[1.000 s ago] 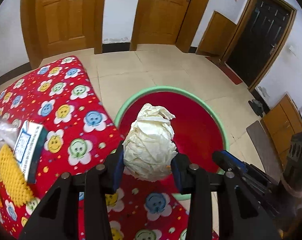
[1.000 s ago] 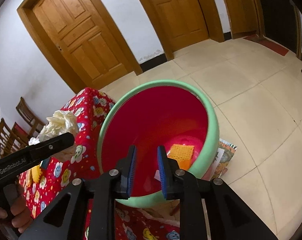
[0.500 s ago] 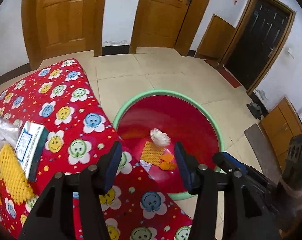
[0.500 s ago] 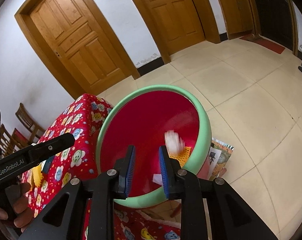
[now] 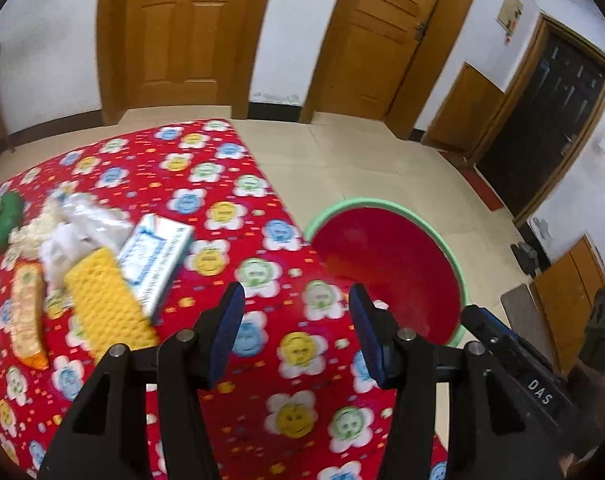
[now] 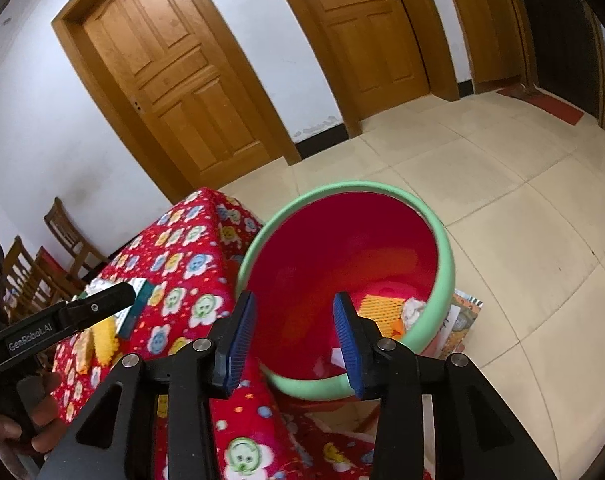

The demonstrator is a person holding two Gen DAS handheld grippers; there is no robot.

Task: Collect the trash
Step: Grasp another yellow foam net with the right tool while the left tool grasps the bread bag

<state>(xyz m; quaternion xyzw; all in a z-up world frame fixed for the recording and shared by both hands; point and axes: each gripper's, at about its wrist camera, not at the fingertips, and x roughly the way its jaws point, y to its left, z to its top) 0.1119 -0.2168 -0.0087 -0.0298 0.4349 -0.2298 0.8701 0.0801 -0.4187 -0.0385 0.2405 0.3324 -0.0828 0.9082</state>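
Observation:
My left gripper (image 5: 296,308) is open and empty, hovering over the red flowered tablecloth (image 5: 206,168). To its left on the cloth lie a yellow foam net (image 5: 102,300), a blue-and-white box (image 5: 154,260), clear crumpled plastic (image 5: 82,224) and an orange wrapper (image 5: 26,312). My right gripper (image 6: 294,312) hangs above the near rim of the red bin (image 6: 446,264); its jaws are opening with nothing between them. Inside the bin lie an orange net (image 6: 378,306) and a crumpled paper ball (image 6: 414,310).
The bin (image 5: 382,202) stands on the tiled floor against the table's right corner. A green object (image 5: 0,220) sits at the table's far left. Wooden chairs (image 6: 62,236) stand beyond the table. A hand (image 6: 34,412) holds the left gripper's handle. Printed paper (image 6: 462,320) lies under the bin.
The left gripper opened and let the crumpled paper ball drop into the bin, then swung left over the table. The right gripper's jaws spread wider.

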